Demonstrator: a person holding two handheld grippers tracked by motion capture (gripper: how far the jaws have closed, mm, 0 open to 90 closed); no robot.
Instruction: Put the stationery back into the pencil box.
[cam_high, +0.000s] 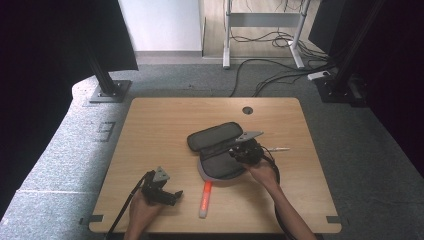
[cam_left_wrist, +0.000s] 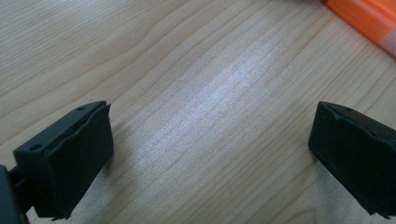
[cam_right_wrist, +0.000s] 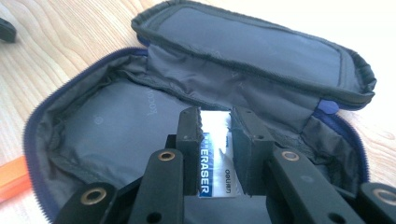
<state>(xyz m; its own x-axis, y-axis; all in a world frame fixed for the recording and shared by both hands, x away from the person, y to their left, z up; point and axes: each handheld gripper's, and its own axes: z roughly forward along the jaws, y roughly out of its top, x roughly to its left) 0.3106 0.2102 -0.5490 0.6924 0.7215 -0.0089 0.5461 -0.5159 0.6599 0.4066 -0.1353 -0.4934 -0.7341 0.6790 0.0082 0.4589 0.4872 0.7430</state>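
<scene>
Holding an eraser (cam_right_wrist: 215, 158) between closed jaws, your right gripper (cam_high: 246, 151) sits directly over the open pencil case (cam_high: 216, 150) at the middle of the table (cam_high: 150, 130). In the right gripper view the eraser hangs just above the grey lining of the lower half, with the raised lid (cam_right_wrist: 261, 46) beyond it. That is the relation to note: the pocket lies straight below the fingertips, so the coming move looks like a short lowering and a release, with no sideways travel. Whether the eraser already touches the lining cannot be told.

Your left gripper (cam_high: 162, 192) rests near the front edge, jaws spread wide over bare wood, gripping nothing. An orange marker (cam_high: 205, 198) lies just to its right, long axis running roughly front to back; your left hand is the nearer one to it.
</scene>
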